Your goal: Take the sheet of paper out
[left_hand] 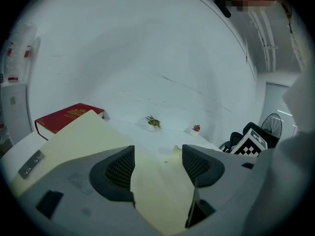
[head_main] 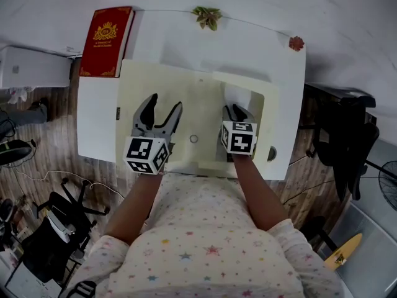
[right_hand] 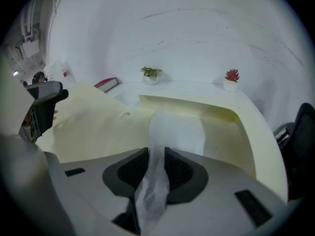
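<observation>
Sheet of paper (right_hand: 177, 132): white, partly inside the cream folder (head_main: 180, 85), near edge bunched.
Right gripper (right_hand: 156, 168): jaws clamped on that bunched edge.
Left gripper (left_hand: 157, 163): jaws apart above the folder's left half, gripping nothing.
Worktop (head_main: 273, 54): white, carries the folder.
Risk: a quick pull may tear the thin sheet, or drag the unheld folder along.
</observation>
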